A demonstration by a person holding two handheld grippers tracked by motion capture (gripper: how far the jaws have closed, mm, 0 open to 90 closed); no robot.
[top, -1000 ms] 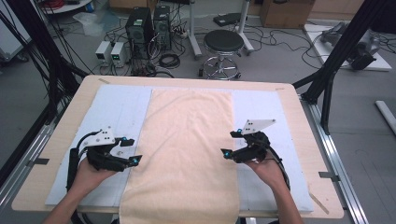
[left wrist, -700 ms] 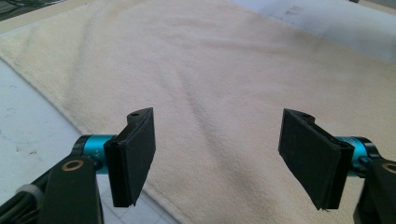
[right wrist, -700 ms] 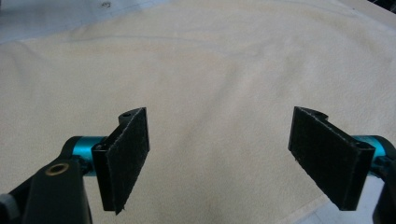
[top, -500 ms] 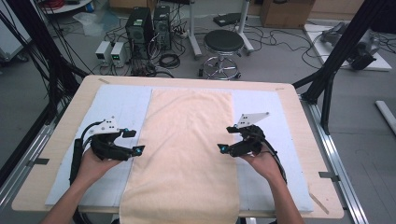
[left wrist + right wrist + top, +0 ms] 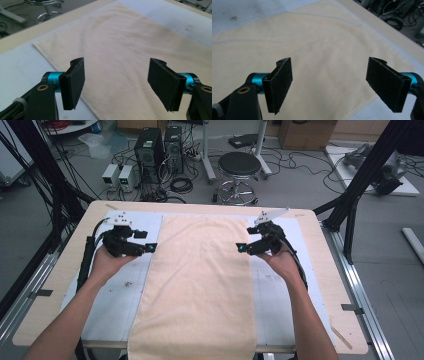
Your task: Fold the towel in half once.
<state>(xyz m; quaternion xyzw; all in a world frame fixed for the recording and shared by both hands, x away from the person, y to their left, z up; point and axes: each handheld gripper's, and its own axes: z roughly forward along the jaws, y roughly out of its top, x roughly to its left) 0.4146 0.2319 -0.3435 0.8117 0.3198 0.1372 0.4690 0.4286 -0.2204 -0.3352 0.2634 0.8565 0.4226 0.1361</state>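
Your table (image 5: 320, 270) carries a pale blue mat (image 5: 280, 295), and on the mat a long cream towel (image 5: 200, 285) lies flat down the middle, its far end just short of the mat's far edge and its near end hanging over the table's near edge; your left gripper (image 5: 150, 247) sits at the towel's left edge toward the far end, and your right gripper (image 5: 241, 248) at its right edge opposite, each pointing inward across the cloth; in the left gripper view your jaws stand wide apart with nothing between them, the towel's edge runs under the left jaw, the cloth spreads beneath the gap, and its far corner (image 5: 35, 45) lies ahead to the left; in the right gripper view your jaws are likewise wide apart and empty, the towel lies beneath the gap, and its edge passes below the right jaw, with the far corner (image 5: 412, 65) just beyond it.
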